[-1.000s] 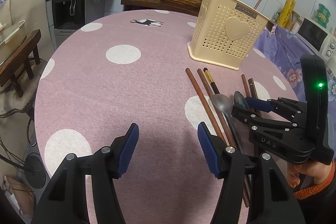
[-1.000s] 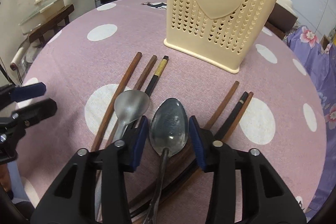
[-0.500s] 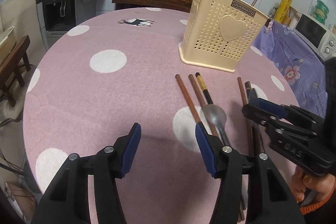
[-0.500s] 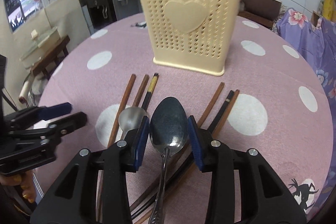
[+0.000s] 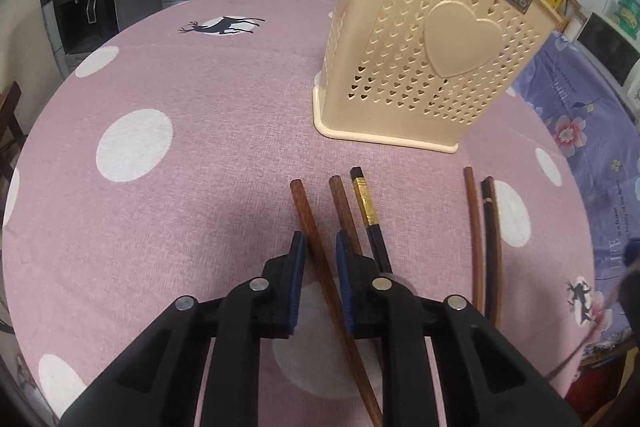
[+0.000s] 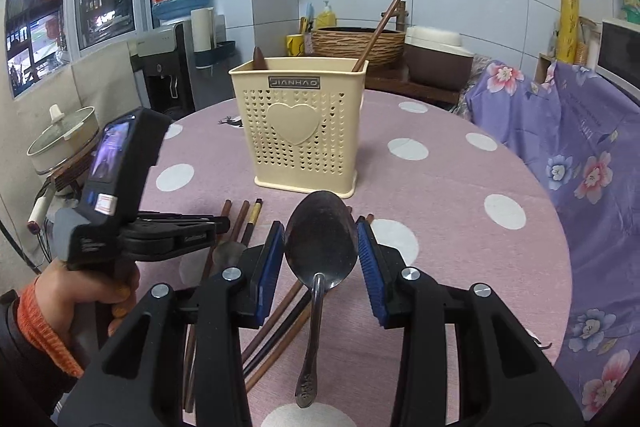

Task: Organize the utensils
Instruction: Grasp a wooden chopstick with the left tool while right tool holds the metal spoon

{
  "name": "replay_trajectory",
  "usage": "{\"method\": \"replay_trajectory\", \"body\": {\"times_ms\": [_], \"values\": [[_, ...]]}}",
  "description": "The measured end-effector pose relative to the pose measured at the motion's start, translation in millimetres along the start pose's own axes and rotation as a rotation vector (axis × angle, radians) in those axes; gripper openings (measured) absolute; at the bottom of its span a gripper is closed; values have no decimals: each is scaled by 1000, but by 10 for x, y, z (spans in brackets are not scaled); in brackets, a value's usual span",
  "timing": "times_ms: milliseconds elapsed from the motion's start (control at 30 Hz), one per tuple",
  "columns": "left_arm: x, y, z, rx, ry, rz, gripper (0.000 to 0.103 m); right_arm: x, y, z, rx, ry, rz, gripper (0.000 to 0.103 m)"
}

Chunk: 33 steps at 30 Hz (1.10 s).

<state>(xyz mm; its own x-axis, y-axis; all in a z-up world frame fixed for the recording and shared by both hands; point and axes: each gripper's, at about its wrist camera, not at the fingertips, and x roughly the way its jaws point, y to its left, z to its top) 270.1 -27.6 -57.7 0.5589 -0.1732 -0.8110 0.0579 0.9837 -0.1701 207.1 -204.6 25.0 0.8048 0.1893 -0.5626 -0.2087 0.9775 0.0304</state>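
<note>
Steel spoon (image 6: 320,247) rides clamped in the right tool (image 6: 321,259), bound for the cream perforated plastic holder (image 6: 298,131) at frame centre, while the left tool (image 5: 319,263) straddles a brown wooden chopstick (image 5: 320,259), not yet closed.

Left gripper (image 5: 319,259) sitting low over the table (image 5: 168,219), blue pads (image 5: 298,267) flanking a brown chopstick (image 5: 320,259); contact unclear. Just beside it, another brown stick (image 5: 343,205) and a black gold-banded one (image 5: 368,211) are lying. Two more sticks (image 5: 482,239) lying apart to the right. Cream basket (image 5: 424,67) standing upright beyond.
</note>
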Motion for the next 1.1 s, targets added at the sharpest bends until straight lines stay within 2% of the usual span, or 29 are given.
{"method": "replay_trajectory", "body": {"times_ms": [333, 600, 867, 1100], "values": [[33, -123, 45, 34, 4, 84, 10, -71, -105, -48, 49, -17, 12, 38], [31, -186, 31, 44, -14, 114, 10, -74, -154, -96, 80, -8, 7, 38], [-1, -120, 70, 16, -40, 103, 8, -79, -204, -121, 107, -9, -4, 38], [-460, 13, 155, -8, -154, 36, 8, -85, -251, -120, 128, -17, 7, 38]]}}
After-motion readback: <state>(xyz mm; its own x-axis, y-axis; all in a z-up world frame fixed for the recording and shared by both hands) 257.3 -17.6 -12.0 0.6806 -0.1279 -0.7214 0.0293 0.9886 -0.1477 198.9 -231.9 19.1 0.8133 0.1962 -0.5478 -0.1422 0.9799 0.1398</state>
